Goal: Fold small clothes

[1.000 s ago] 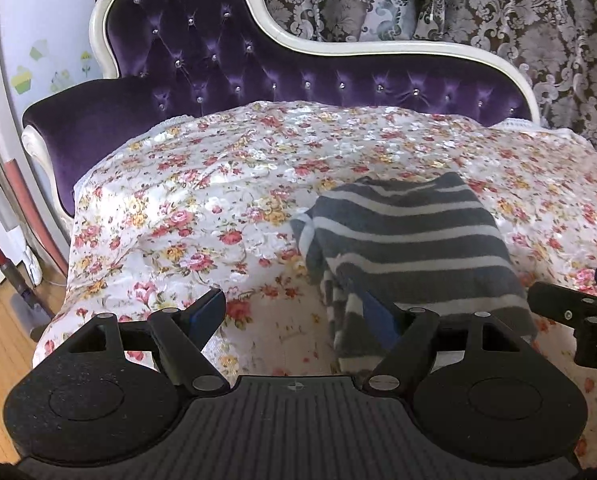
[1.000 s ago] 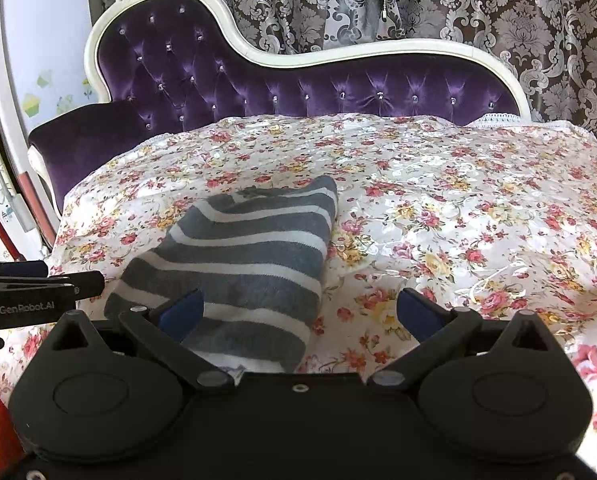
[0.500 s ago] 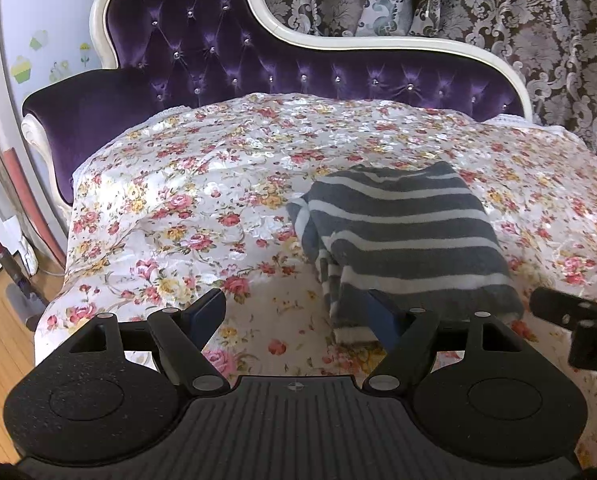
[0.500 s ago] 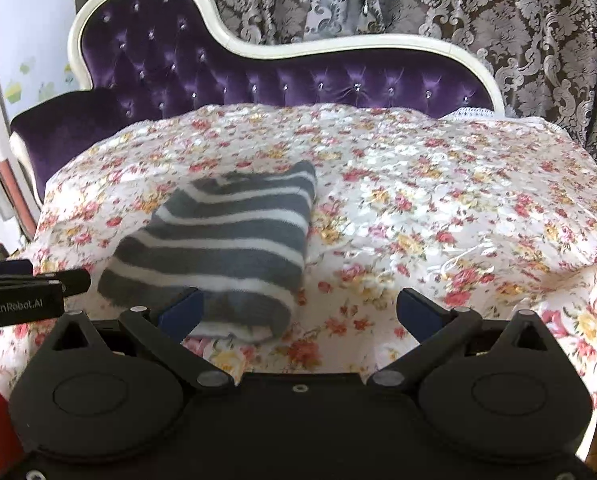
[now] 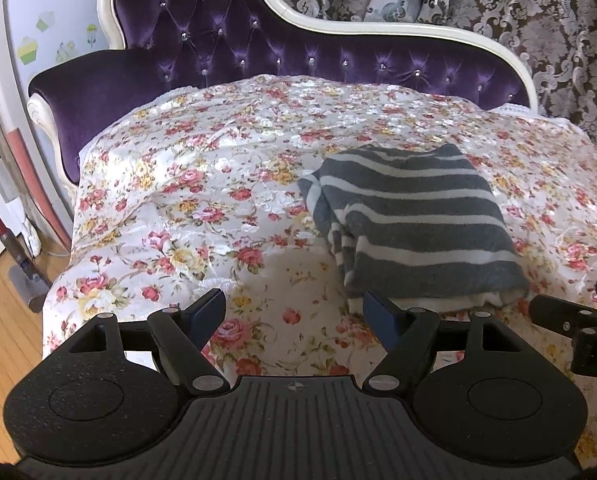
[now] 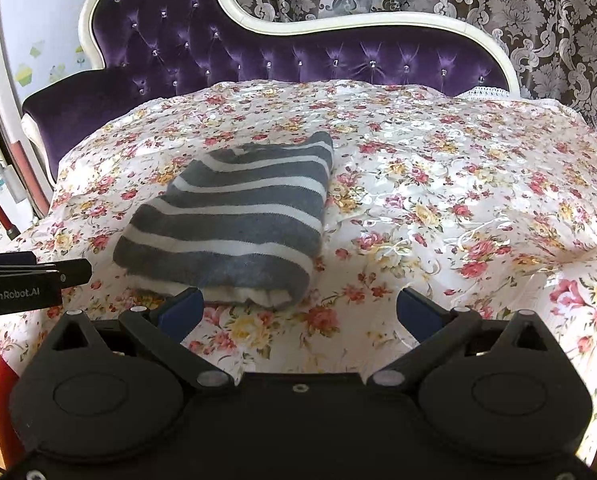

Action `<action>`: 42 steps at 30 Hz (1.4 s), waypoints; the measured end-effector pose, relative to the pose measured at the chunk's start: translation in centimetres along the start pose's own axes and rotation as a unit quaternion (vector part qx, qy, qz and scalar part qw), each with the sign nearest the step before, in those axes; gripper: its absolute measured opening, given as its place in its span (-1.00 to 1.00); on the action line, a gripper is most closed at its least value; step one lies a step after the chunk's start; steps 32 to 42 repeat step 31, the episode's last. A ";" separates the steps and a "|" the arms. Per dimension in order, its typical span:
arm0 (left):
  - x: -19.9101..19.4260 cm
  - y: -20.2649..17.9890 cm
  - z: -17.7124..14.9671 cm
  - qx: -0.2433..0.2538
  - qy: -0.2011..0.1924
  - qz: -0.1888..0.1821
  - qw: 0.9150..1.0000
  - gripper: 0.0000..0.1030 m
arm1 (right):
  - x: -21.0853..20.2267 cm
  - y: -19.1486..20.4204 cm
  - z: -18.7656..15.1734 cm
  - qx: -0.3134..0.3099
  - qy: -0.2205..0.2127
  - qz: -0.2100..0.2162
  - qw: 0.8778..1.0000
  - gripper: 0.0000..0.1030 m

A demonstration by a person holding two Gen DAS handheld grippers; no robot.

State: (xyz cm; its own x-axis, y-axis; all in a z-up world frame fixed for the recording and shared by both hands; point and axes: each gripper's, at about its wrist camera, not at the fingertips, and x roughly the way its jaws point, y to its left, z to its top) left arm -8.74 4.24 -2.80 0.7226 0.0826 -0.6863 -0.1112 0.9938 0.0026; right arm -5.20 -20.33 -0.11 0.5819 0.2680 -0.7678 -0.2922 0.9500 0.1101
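Observation:
A grey garment with white stripes (image 5: 414,220) lies folded into a compact rectangle on the floral cover (image 5: 218,184) of the chaise. It also shows in the right wrist view (image 6: 238,216), left of centre. My left gripper (image 5: 294,312) is open and empty, hovering near the front edge, just left of the garment's near end. My right gripper (image 6: 298,312) is open and empty, just in front of the garment's near right corner. Neither touches the cloth.
The purple tufted chaise back (image 5: 298,48) with a white frame rises behind the cover. Patterned curtains (image 6: 498,8) hang behind. A wooden floor (image 5: 2,312) and a red-handled tool (image 5: 2,236) stand at the left. The cover's front edge drops off close below both grippers.
Both grippers have drawn back toward the front edge and away from the folded garment, which now sits farther off. The garment has not moved. Both stay open.

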 end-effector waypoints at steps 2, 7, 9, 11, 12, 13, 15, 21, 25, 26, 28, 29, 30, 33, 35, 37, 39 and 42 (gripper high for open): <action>0.1 -0.1 0.0 0.001 0.003 -0.001 1.000 0.45 | 0.0 0.1 0.0 0.002 0.002 0.003 1.000 0.99; 0.3 -0.3 -0.1 0.000 0.010 -0.005 1.000 0.45 | 0.2 0.1 0.0 0.002 0.005 0.007 1.000 0.99; 0.4 -0.3 -0.2 -0.001 0.012 -0.006 1.000 0.45 | 0.3 0.1 0.0 0.003 0.007 0.008 1.000 0.99; 0.5 -0.3 -0.2 -0.001 0.014 -0.006 1.000 0.45 | 0.4 0.2 0.1 0.002 0.009 0.010 1.000 0.99; 0.5 -0.2 -0.2 -0.002 0.015 -0.006 1.000 0.45 | 0.4 0.2 0.1 0.002 0.010 0.010 1.000 0.99; 0.6 -0.2 -0.1 -0.002 0.016 -0.007 1.000 0.45 | 0.5 0.3 0.1 0.002 0.011 0.011 1.000 0.99; 0.6 -0.3 -0.1 -0.002 0.017 -0.007 1.000 0.45 | 0.6 0.3 0.1 0.002 0.013 0.012 1.000 0.99; 0.8 -0.3 0.0 -0.003 0.019 -0.007 1.000 0.45 | 1.0 0.4 0.2 0.002 0.019 0.015 1.000 0.99; 1.0 -0.2 0.1 -0.002 0.022 -0.008 1.000 0.45 | 1.2 0.4 0.2 0.004 0.023 0.017 1.000 0.99; 1.1 -0.2 0.1 -0.002 0.023 -0.007 1.000 0.45 | 1.3 0.5 0.1 0.005 0.024 0.018 1.000 0.99; 1.2 -0.2 0.1 -0.003 0.026 -0.008 1.000 0.45 | 1.4 0.5 0.1 0.005 0.027 0.019 0.999 0.99; 1.2 -0.2 0.1 -0.003 0.026 -0.009 1.000 0.45 | 1.5 0.5 0.1 0.005 0.028 0.020 0.999 0.99; 1.3 -0.2 0.1 -0.002 0.027 -0.009 1.000 0.45 | 1.5 0.6 0.1 0.006 0.029 0.020 0.999 0.99; 1.3 -0.2 0.1 -0.002 0.027 -0.008 1.000 0.45 | 1.6 0.6 0.1 0.006 0.030 0.021 0.999 0.99; 1.3 -0.2 0.1 -0.002 0.027 -0.008 1.000 0.45 | 1.6 0.6 0.1 0.006 0.030 0.021 0.999 0.99; 1.3 -0.2 0.1 -0.002 0.027 -0.008 1.000 0.45 | 1.6 0.6 0.1 0.006 0.030 0.021 0.999 0.99; 1.3 -0.2 0.1 -0.002 0.027 -0.008 1.000 0.45 | 1.6 0.6 0.1 0.006 0.030 0.021 0.999 0.99; 1.3 -0.2 0.1 -0.002 0.027 -0.008 1.000 0.45 | 1.6 0.6 0.1 0.006 0.030 0.021 0.999 0.99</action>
